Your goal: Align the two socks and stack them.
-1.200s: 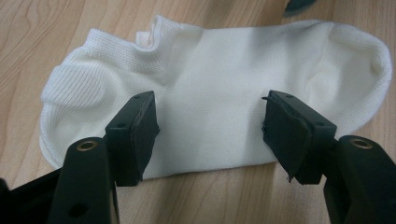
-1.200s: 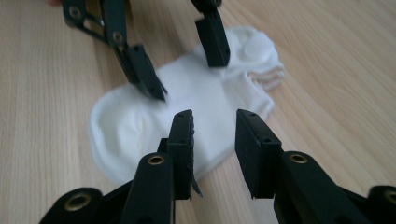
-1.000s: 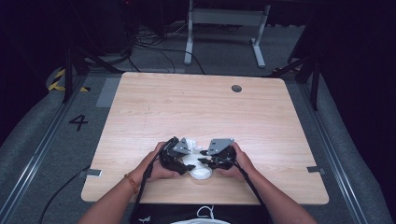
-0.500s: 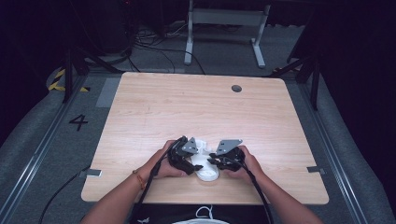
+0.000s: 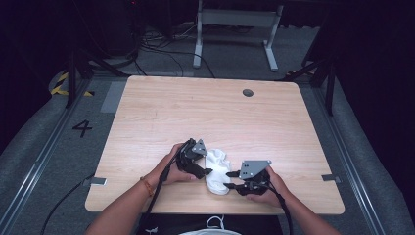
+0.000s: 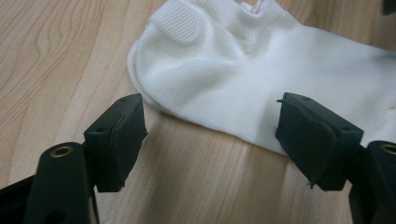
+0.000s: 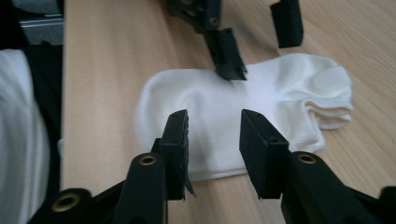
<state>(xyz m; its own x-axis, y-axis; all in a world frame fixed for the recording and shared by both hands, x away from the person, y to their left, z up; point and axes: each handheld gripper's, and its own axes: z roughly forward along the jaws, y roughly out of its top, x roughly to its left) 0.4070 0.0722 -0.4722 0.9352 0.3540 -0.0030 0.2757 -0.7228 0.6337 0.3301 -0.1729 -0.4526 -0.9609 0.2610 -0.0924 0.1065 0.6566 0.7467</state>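
A white ankle sock lies flat on the wooden table near its front edge. My left gripper sits at the sock's left side with its jaws wide apart. They have just been opening, and only bare wood and the edge of the sock lie between them; in its own view the left gripper grips nothing. My right gripper is at the sock's right. Its jaws have just been opening, and the right gripper hovers in front of the sock without pressing it. The left gripper shows beyond.
A round grommet sits in the table's far right part. Metal brackets stick out at the front corners. A metal stand and cables lie on the floor beyond the table. A floor mark "4" is at the left.
Both grippers were close together on the bunched sock. The right hand has drawn away to the right, both sets of jaws have widened, and the sock now lies flat, let go.
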